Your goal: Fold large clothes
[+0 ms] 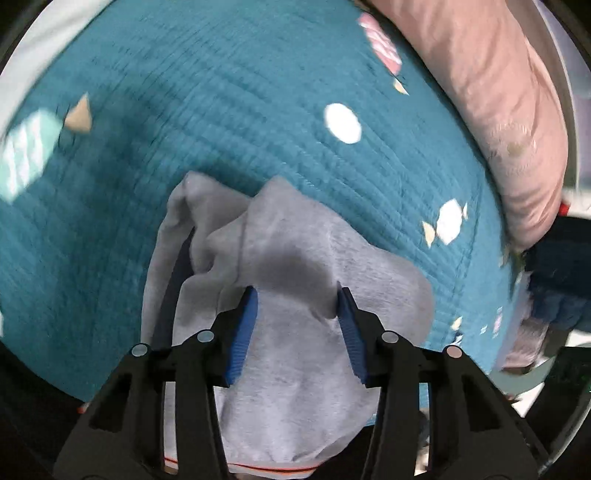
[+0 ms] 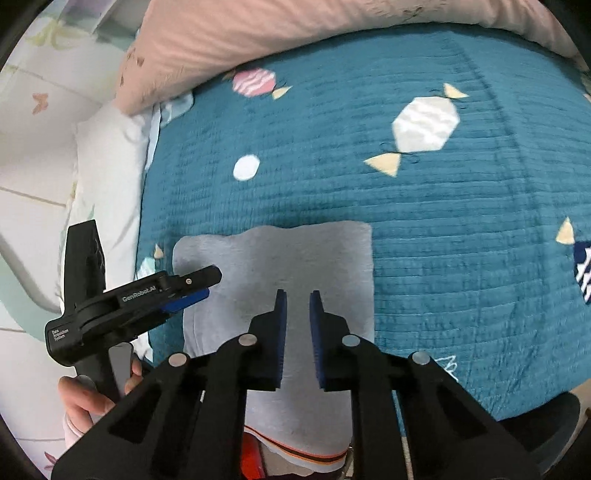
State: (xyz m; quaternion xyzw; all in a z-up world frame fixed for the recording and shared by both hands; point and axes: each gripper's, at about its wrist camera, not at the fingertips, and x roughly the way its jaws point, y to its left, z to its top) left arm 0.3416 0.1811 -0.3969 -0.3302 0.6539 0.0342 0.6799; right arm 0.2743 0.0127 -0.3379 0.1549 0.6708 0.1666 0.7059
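Observation:
A grey garment (image 1: 295,369) lies bunched on the teal quilt (image 1: 221,110), with a ridge of cloth rising between the fingers of my left gripper (image 1: 297,297). Its jaws stand half apart and I see no pad pressing the cloth. In the right wrist view the grey garment (image 2: 295,258) lies as a flat rectangle near the quilt's (image 2: 443,221) front edge, its orange-striped hem (image 2: 314,458) hanging over it. My right gripper (image 2: 297,297) hovers above the garment's middle, jaws a narrow gap apart and empty. The left gripper (image 2: 207,286) reaches in at the garment's left edge, held by a hand (image 2: 85,398).
A pink pillow (image 2: 295,29) runs along the far side of the bed, also the pink pillow (image 1: 498,110) at top right. A white pillow (image 2: 107,166) borders the quilt's left side, with tiled floor (image 2: 29,129) beyond. Dark blue items (image 1: 561,280) sit at the right edge.

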